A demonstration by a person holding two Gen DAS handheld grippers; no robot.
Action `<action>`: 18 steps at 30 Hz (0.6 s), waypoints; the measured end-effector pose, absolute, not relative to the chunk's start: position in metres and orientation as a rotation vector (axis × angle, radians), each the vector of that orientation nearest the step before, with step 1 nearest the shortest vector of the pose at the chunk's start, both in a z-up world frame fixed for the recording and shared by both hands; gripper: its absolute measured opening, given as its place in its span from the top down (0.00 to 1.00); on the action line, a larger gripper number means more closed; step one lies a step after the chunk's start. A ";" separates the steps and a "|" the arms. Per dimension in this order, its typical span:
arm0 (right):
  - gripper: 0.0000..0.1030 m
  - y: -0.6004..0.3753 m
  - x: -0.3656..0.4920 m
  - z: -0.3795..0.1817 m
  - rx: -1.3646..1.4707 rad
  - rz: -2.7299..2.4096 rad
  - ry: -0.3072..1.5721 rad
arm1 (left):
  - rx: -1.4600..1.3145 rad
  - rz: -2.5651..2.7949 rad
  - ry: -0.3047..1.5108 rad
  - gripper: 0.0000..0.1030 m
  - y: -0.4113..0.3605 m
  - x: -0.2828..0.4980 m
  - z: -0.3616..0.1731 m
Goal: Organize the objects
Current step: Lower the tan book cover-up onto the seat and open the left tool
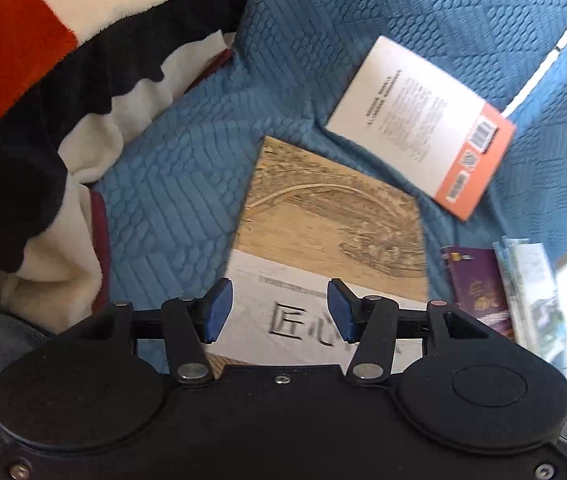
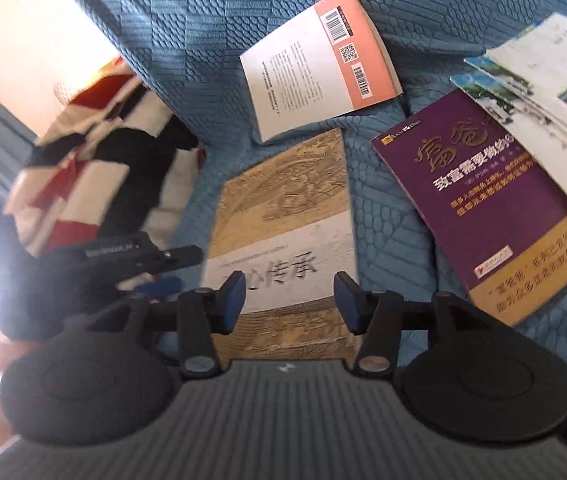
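A tan book with a white title band (image 1: pixel 331 224) (image 2: pixel 283 216) lies on the blue quilt. My left gripper (image 1: pixel 279 312) is open, hovering over its near end. My right gripper (image 2: pixel 289 300) is open over the same book's white band. The left gripper's body (image 2: pixel 139 256) shows at the left of the right wrist view. A white and orange book (image 1: pixel 415 120) (image 2: pixel 319 64) lies face down beyond it. A purple book (image 2: pixel 483 200) (image 1: pixel 475 284) lies to the right, with several thin booklets (image 2: pixel 543 92) (image 1: pixel 531 288) stacked partly over it.
A blue textured quilt (image 1: pixel 187 184) (image 2: pixel 187 20) covers the surface. A rumpled red, black and cream blanket (image 1: pixel 43 92) (image 2: pixel 95 160) lies at the left. A bright wall and window glare fill the right wrist view's left edge.
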State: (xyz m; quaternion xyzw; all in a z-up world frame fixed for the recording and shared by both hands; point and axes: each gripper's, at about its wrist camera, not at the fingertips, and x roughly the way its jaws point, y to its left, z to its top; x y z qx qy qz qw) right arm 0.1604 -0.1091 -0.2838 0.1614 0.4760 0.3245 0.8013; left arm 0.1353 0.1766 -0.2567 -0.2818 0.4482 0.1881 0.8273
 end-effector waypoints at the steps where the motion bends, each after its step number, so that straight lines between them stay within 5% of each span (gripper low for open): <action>1: 0.49 -0.104 0.161 -0.286 0.318 0.686 1.023 | -0.587 0.407 0.957 0.51 0.176 0.137 -0.259; 18: 0.52 -0.080 0.152 -0.321 0.142 0.686 1.050 | -0.473 0.424 1.026 0.49 0.171 0.154 -0.285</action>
